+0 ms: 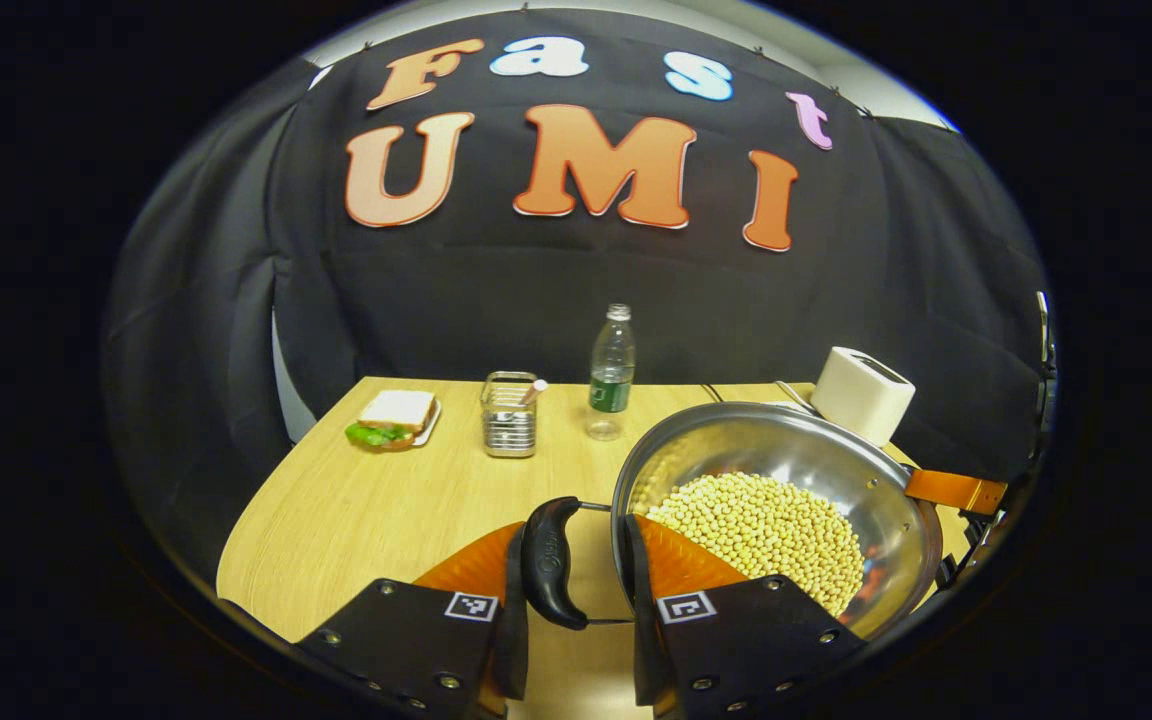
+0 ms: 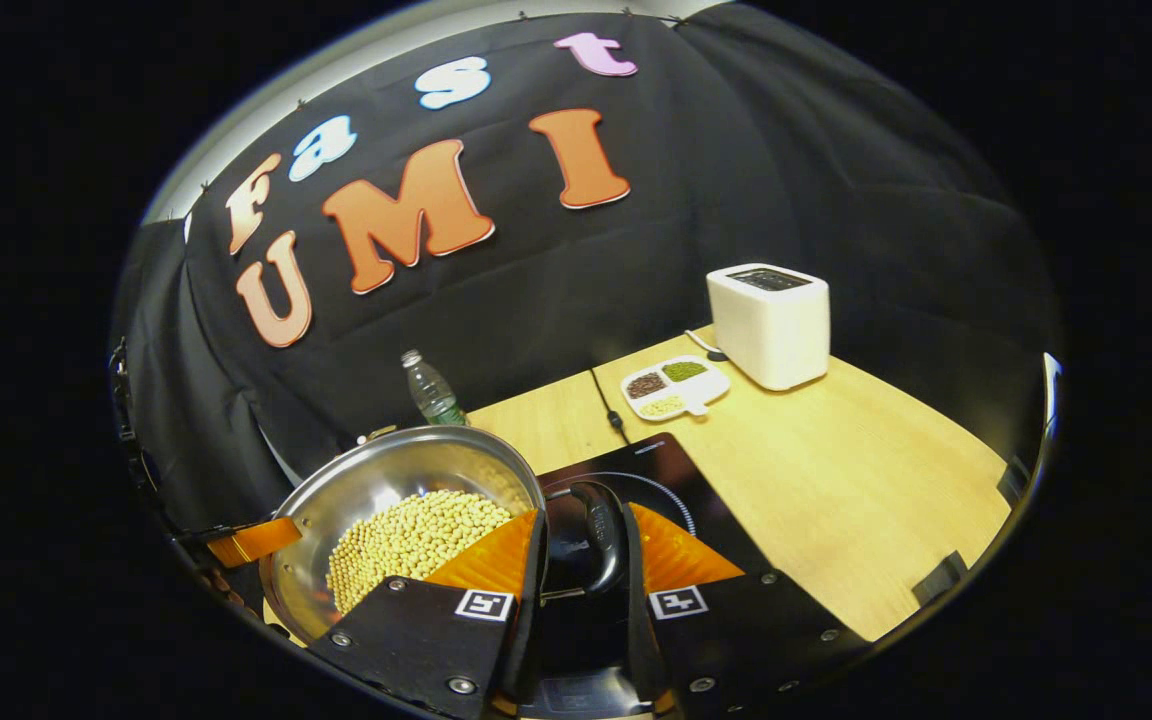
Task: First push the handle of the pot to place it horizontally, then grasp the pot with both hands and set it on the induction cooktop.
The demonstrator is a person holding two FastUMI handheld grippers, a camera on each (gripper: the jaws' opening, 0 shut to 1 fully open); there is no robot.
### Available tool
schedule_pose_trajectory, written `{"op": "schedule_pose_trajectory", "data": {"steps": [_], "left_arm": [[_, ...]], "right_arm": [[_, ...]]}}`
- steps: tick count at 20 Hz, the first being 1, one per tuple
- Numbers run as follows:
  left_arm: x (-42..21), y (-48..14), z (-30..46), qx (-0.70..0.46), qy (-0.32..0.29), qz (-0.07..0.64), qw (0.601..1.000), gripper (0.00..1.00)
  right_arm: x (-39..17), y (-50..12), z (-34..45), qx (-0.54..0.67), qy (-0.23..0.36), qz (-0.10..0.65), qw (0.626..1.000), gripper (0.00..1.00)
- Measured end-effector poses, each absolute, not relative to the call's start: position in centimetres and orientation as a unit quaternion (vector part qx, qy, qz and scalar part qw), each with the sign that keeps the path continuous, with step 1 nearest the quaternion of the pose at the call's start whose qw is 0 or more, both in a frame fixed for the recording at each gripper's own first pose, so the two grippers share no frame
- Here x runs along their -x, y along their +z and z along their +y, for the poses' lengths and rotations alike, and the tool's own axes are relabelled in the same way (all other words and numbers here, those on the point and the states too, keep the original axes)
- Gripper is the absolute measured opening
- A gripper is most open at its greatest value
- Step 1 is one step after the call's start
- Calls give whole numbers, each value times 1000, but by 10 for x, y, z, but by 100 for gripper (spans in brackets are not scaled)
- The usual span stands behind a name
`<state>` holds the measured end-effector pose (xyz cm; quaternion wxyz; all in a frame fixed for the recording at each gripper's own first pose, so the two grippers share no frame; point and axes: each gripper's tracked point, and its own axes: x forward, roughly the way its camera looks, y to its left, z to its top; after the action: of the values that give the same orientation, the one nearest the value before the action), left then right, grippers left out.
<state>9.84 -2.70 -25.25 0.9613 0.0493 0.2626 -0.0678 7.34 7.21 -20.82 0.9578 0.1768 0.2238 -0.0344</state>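
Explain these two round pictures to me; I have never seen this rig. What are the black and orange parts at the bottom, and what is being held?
A person holds two hand-held grippers, each with a fisheye camera looking along its own two fingers. Those fingers are the black and orange parts at the bottom.

In the left gripper view, the left gripper has one black side handle of the steel pot of soybeans between its fingers. In the right gripper view, the right gripper closes around the opposite black handle, with the black induction cooktop just beyond.

On the wooden table are a sandwich on a plate, a metal rack, a clear plastic bottle, a white toaster and a divided dish of grains.
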Motion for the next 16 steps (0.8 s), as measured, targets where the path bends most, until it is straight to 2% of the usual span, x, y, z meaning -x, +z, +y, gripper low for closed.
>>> {"op": "schedule_pose_trajectory", "data": {"steps": [7, 16], "left_arm": [[-97, -271, -103, -45, -94, 274, 956, 43], [-101, -307, -150, -52, -104, 297, 948, 43]], "right_arm": [[-67, -215, 3, -183, -66, 222, 955, 35], [-69, -246, -41, -192, -86, 246, 946, 35]]}}
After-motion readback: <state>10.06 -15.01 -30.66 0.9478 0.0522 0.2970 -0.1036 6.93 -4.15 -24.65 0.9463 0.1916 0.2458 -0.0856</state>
